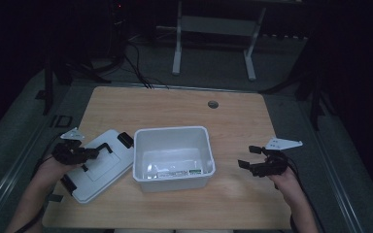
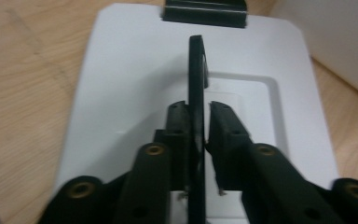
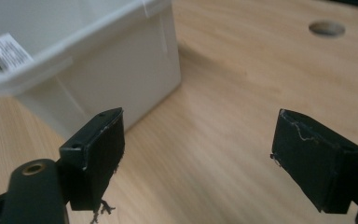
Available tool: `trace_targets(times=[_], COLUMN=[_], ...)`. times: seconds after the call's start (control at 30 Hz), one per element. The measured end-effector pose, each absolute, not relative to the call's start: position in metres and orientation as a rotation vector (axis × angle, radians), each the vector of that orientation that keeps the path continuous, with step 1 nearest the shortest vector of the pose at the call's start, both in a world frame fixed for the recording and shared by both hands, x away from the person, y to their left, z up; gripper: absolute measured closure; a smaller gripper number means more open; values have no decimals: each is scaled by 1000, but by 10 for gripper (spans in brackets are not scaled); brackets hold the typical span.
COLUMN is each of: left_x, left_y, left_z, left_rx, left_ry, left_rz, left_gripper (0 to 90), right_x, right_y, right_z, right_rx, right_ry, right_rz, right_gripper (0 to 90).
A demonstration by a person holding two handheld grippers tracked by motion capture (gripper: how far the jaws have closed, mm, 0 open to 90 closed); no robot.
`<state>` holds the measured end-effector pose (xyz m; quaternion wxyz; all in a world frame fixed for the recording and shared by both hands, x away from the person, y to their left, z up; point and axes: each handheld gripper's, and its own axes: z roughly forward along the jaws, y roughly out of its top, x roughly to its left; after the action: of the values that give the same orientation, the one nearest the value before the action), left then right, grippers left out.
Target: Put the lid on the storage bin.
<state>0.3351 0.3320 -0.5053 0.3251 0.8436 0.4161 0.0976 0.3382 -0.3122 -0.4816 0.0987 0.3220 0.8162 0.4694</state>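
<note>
Lid handle pinched, bin waiting to its right

My left tool (image 2: 196, 140) had clamped the lid (image 1: 99, 165)'s upright black handle (image 2: 196, 84) near the tabletop (image 1: 233, 121)'s left edge; my right tool (image 3: 198, 158) gaped wide, empty, beside the bin (image 1: 172, 158).

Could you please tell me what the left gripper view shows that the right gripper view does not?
Left gripper view alone: the white lid lying flat, its black handle standing between the left gripper pads, and a black latch at its far edge. Right gripper view alone: the open right gripper, the bin's rim label, a table hole. Both: white bin, wooden table.
</note>
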Motion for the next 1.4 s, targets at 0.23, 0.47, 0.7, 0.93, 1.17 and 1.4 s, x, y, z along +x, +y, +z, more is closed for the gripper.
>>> trace_targets(times=[0.23, 0.47, 0.7, 0.93, 1.17, 1.4], left_x=[337, 329, 324, 318, 316, 311], left_y=[334, 345, 353, 343, 337, 330], left_z=[-507, -494, -470, -447, -421, -388], left_rx=[2212, 2158, 2175, 2227, 2223, 2239], left_ry=[1066, 1077, 1072, 1023, 990, 947], left_rz=[196, 228, 285, 332, 369, 438], left_gripper=[833, 835, 834, 834, 835, 834], right_x=[324, 317, 317, 319, 319, 320], right_y=[-330, -335, -334, -332, -333, -333], right_z=[-505, -521, -532, -544, -546, -546], right_rx=[1048, 1082, 1092, 1100, 1111, 1118], right_ry=[2409, 2422, 2426, 2410, 2412, 2420], right_rz=[1416, 1442, 1411, 1376, 1368, 1361], right_gripper=[168, 168, 168, 168, 168, 168])
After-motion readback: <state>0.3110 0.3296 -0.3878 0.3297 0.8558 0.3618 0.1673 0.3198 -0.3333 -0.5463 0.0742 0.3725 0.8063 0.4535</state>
